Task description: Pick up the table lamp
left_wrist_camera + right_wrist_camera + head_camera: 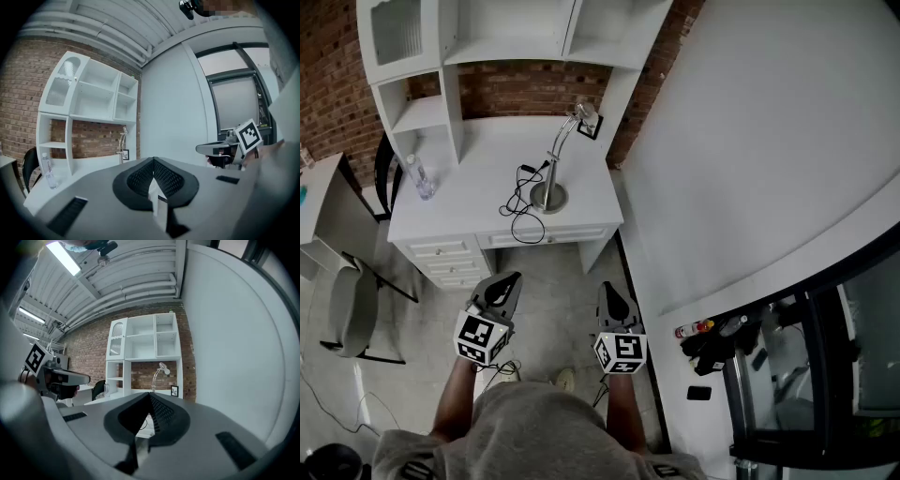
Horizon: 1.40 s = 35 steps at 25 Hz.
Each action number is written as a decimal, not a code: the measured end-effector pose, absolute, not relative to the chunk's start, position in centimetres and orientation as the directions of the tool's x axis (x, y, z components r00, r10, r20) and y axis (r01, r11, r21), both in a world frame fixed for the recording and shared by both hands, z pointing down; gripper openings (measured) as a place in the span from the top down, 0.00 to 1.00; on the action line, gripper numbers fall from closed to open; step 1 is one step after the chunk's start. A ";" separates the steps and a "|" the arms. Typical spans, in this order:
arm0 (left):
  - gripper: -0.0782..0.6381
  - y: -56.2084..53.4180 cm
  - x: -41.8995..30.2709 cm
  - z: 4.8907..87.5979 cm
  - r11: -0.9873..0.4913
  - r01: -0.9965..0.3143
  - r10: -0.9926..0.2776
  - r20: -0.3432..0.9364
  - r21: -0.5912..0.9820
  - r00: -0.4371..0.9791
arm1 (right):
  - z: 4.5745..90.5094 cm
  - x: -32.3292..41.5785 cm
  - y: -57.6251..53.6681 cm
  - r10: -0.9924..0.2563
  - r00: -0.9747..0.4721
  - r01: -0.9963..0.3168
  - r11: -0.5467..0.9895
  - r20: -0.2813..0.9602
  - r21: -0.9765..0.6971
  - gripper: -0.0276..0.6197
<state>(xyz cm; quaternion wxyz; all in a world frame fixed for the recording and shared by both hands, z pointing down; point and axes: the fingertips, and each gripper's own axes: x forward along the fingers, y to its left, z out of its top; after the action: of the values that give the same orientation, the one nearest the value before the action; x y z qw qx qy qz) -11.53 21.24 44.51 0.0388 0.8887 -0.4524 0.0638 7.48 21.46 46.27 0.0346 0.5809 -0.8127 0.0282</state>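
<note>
While the table lamp (549, 194) stands upright on the white counter (487, 155), both tools hang well short of it, above the grey floor (553, 291) in front of the drawers (441, 255). The left tool (512, 278) has its jaws pressed together with nothing between them; in the left gripper view the tips meet at a point (152, 161) and the lamp (123, 140) shows far beyond them. The right tool (607, 287) likewise has its tips closed on nothing (147, 396), and in the right gripper view the lamp (159, 375) rises past them against the brick wall (140, 376). Each tool carries its marker cube, and the two are held side by side, apart from each other.

The lamp's round metal base sits near the counter's front right corner, its thin neck leaning back and to the right towards a small framed picture (591, 127) at the rear. A black cord (519, 202) loops loosely on the counter just left of the base. A clear water bottle (420, 178) stands at the counter's left end, well apart from the lamp, beneath the white shelf unit (487, 37). A grey chair (345, 309) stands on the floor to the left of the counter, and a curved white wall (769, 141) fills the right side.
</note>
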 end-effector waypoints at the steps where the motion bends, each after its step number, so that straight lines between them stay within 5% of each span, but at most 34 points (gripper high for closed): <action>1: 0.88 21.1 -11.5 44.6 -0.589 -0.808 -0.798 0.149 0.011 0.584 | 46.0 7.6 21.5 -0.944 -0.320 -0.947 0.320 0.081 -0.006 0.92; 35: 0.88 18.6 -22.3 47.6 -0.614 -0.789 -0.773 0.189 0.020 0.606 | 47.4 -0.9 19.9 -0.960 -0.258 -0.966 0.260 0.109 -0.001 0.92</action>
<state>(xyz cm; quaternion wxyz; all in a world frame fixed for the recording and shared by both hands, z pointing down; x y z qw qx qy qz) -22.31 18.56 47.63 0.0505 0.8947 -0.4364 0.0810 -0.86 19.86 47.39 0.0427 0.6075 -0.7925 0.0336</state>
